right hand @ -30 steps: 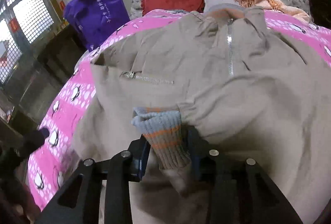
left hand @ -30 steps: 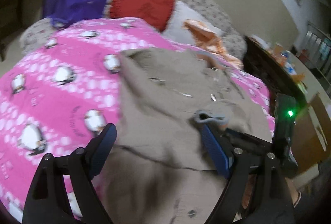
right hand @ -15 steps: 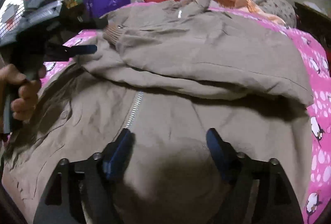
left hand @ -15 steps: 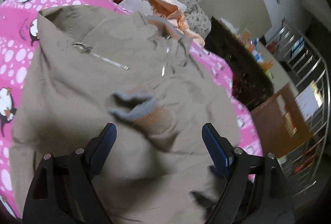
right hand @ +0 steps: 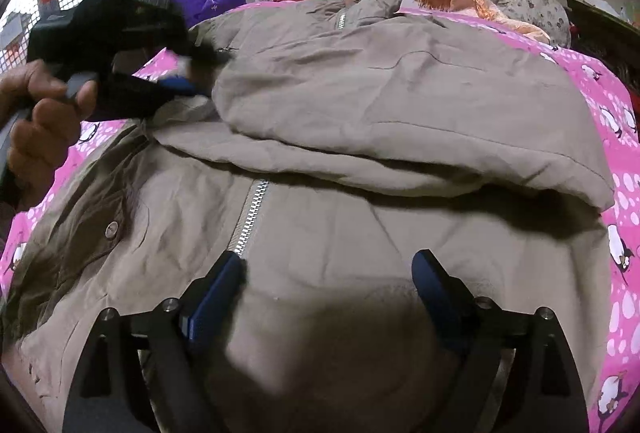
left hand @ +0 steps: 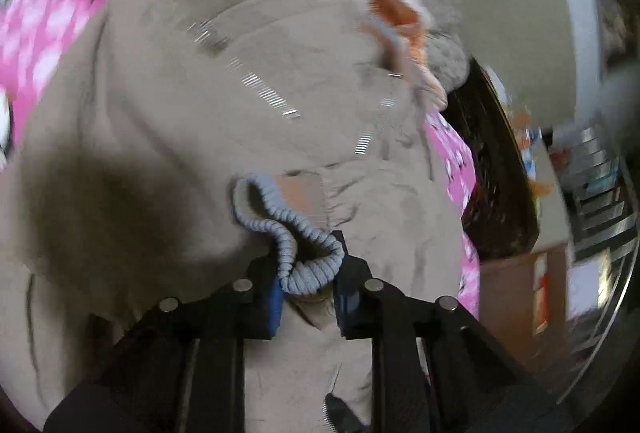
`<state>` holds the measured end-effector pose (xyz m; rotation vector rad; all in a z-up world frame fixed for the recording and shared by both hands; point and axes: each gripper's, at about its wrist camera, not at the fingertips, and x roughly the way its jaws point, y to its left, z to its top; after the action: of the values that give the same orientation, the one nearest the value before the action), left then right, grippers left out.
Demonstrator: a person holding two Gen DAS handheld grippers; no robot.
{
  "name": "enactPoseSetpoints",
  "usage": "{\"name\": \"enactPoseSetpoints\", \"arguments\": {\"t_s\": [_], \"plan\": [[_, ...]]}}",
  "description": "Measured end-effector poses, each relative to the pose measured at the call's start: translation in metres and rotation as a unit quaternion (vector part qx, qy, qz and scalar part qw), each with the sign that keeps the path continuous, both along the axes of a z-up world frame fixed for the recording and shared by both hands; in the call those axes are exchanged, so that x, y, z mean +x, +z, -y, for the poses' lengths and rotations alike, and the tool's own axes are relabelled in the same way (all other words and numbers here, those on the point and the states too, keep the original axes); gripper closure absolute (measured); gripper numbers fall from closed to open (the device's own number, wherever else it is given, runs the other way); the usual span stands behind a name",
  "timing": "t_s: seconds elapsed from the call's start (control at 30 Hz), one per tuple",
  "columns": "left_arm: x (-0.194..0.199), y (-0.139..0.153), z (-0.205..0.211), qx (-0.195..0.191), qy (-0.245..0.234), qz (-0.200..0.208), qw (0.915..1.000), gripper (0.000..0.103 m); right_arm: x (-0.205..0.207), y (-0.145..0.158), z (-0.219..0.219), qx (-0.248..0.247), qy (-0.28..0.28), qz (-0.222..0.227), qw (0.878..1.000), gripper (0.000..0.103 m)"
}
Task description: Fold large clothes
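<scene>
The left gripper (left hand: pixel 307 293), jaws just closed in, pinches a ribbed cuff (left hand: pixel 296 241), gripped by a bare hand (right hand: pixel 36 121) at far left. The right gripper (right hand: pixel 326 283), jaws just opened wide, holds nothing, angled down.

1 jacket (right hand: pixel 360 93), 2 tongs (right hand: pixel 326 281)

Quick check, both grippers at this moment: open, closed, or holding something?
Left gripper: has just been closing, now shut on the jacket's ribbed grey cuff.
Right gripper: has just been opening, now open above the beige jacket, holding nothing.
</scene>
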<state>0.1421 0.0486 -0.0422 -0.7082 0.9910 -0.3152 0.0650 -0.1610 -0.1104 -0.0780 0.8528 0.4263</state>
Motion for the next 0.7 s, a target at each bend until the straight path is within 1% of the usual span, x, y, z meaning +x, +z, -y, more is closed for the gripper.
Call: {"name": "enactPoseSetpoints", "arguments": {"t_s": [0.03,0.07,0.1,0.2,0.27,0.33,0.4,0.43,0.47,0.5,0.57,0.63,0.67,0.7], "plan": [[-0.002,0.010,0.004,0.015,-0.011,0.016,0.9997,0.086,0.002,-0.001,0.000,0.001,-0.001,0.000,1.000,0.014],[-0.010,0.030,0.013,0.037,-0.029,0.046,0.9978,0.086,0.003,0.000,0.000,0.001,-0.001,0.000,1.000,0.014],[-0.019,0.051,0.022,0.049,-0.048,0.081,0.9943,0.086,0.003,0.000,0.000,0.001,-0.002,0.000,1.000,0.014],[-0.041,0.101,0.026,0.060,-0.065,0.156,0.9839,0.086,0.003,-0.001,0.000,0.001,-0.002,0.000,1.000,0.014],[-0.052,0.126,0.017,0.063,-0.059,0.190,0.9780,0.086,0.003,0.000,0.000,0.001,-0.002,0.000,1.000,0.014],[-0.059,0.135,-0.003,0.078,-0.043,0.200,0.9757,0.086,0.003,-0.001,0.000,0.001,-0.002,0.000,1.000,0.014],[-0.062,0.129,-0.029,0.108,-0.018,0.192,0.9752,0.086,0.003,-0.001,0.000,0.001,-0.002,0.000,1.000,0.014],[-0.055,0.123,-0.035,0.112,-0.009,0.182,0.9768,0.086,0.003,-0.001,0.000,0.001,-0.001,0.000,1.000,0.014],[-0.050,0.110,-0.052,0.110,0.002,0.163,0.9805,0.086,0.003,-0.001,0.000,0.001,-0.001,0.000,1.000,0.014],[-0.046,0.101,-0.055,0.112,0.006,0.150,0.9824,0.086,0.003,-0.001,0.000,0.001,-0.001,0.000,1.000,0.013],[-0.033,0.065,-0.067,0.110,0.006,0.106,0.9882,0.086,0.005,-0.001,0.001,0.000,-0.002,-0.001,1.000,0.013],[-0.023,0.031,-0.068,0.123,-0.003,0.074,0.9896,0.084,0.006,-0.001,0.001,-0.001,-0.003,-0.002,1.000,0.012],[-0.016,0.012,-0.067,0.137,-0.010,0.052,0.9891,0.084,0.007,0.000,0.001,-0.001,-0.003,-0.004,1.000,0.012],[-0.012,-0.001,-0.064,0.153,-0.014,0.035,0.9875,0.083,0.007,0.001,0.002,0.001,-0.003,-0.007,1.000,0.012]]}}
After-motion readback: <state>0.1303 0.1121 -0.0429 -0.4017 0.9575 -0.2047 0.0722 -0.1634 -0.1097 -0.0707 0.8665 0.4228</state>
